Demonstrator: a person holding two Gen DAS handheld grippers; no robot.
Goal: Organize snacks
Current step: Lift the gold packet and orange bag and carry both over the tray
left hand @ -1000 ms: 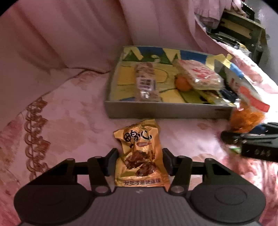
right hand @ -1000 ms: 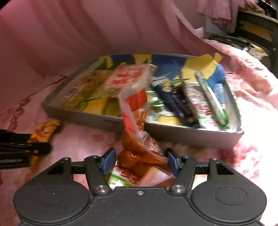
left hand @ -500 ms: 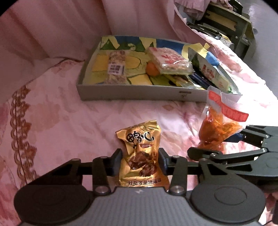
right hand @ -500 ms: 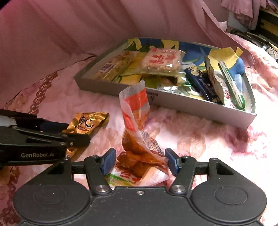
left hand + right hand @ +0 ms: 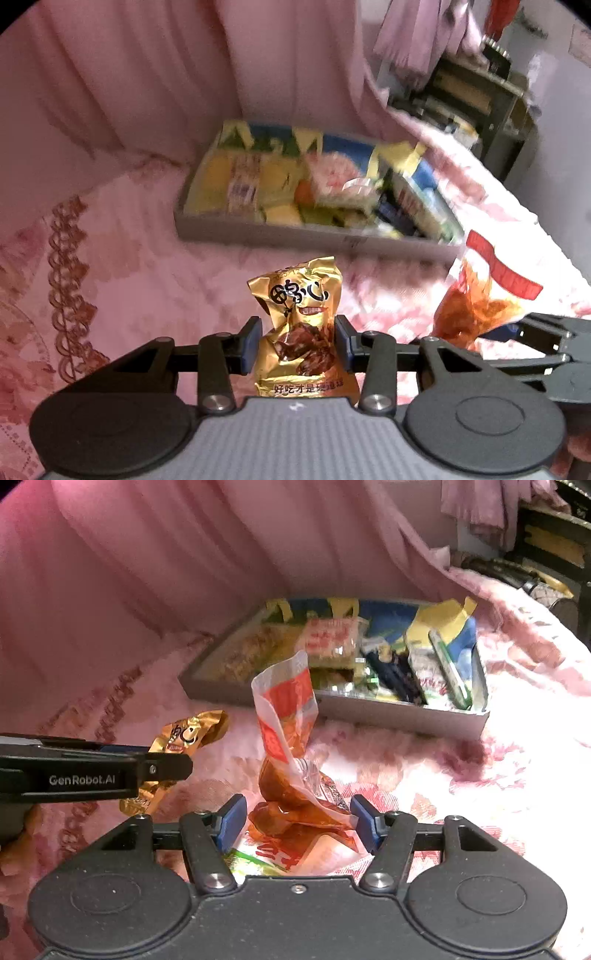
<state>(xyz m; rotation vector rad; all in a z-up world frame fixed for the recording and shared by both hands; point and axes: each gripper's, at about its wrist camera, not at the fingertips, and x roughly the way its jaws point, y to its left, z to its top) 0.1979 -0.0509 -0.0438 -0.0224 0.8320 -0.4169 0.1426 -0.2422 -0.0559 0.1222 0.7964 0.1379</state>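
Tray point(image 5: 310, 236) farther off, contents blurred

Light: dim, pink-tinted, brighter at right.
Glare: washed-out bedspread point(image 5: 535, 760) at right.
Blur: snack tray point(image 5: 295, 232) smeared.
Edges: fisheye-curved, black corners.

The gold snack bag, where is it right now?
In the left wrist view the gold snack bag sits low in the middle, squeezed in the left gripper, with the gray snack box behind it.
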